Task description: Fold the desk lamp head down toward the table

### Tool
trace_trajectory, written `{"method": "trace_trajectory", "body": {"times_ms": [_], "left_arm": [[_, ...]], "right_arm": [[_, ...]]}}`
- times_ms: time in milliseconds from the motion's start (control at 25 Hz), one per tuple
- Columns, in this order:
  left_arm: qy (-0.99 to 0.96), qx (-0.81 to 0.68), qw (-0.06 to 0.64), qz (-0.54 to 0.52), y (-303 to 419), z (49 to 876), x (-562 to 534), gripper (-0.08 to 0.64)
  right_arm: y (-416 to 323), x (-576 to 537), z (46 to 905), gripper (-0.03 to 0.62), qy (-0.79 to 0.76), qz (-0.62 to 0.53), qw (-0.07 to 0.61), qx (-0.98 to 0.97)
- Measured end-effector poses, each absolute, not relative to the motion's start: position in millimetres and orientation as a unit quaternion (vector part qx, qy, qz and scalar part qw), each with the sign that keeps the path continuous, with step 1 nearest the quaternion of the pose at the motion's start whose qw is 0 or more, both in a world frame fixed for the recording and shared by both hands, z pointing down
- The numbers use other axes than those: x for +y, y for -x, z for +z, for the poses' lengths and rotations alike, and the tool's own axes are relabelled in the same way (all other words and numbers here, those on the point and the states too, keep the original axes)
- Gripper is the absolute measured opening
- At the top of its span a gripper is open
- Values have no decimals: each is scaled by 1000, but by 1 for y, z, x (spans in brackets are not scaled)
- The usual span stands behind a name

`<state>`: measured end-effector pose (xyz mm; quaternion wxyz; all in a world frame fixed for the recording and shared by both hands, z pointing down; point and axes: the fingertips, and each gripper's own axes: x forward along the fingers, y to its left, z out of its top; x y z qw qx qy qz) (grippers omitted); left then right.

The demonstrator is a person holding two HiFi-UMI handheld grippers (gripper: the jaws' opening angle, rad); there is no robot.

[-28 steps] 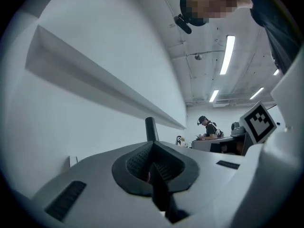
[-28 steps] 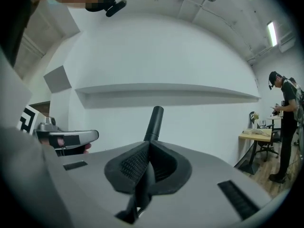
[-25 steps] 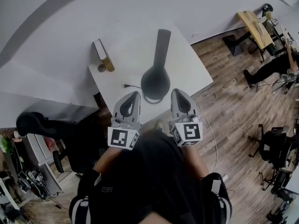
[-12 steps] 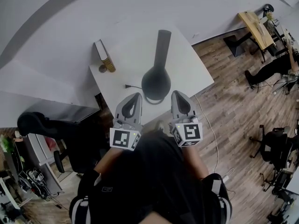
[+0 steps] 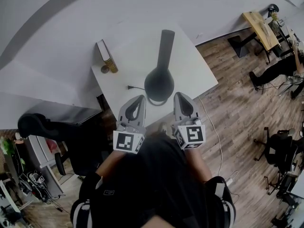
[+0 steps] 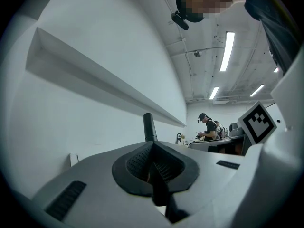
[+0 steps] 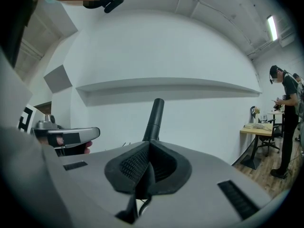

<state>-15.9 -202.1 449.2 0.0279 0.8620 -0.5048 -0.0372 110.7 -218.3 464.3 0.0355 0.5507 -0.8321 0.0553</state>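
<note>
A black desk lamp [image 5: 160, 77] stands on the white table [image 5: 190, 68], its round base near the front edge and its long head rising upright. Only the lamp's dark upper part shows above the jaws in the left gripper view [image 6: 150, 127] and the right gripper view [image 7: 155, 119]. My left gripper [image 5: 138, 98] hovers at the table's front edge, left of the base, jaws shut and empty. My right gripper [image 5: 179, 95] is level with it on the base's right, also shut with nothing held. Neither touches the lamp.
A small book-like block with a yellow stack [image 5: 105, 57] sits at the table's left rear. The lamp's cable [image 5: 135, 88] trails left of the base. A white wall with a ledge [image 7: 166, 85] lies behind the table. A person [image 7: 286, 122] stands by other desks at right.
</note>
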Motion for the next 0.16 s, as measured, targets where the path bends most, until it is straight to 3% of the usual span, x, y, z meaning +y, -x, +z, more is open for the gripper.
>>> {"method": "trace_trajectory", "body": {"times_ms": [160], "left_arm": [[-860, -507, 38, -55, 13, 441, -203, 25]], "right_arm": [[-111, -220, 461, 12, -551, 55, 37, -832]]}}
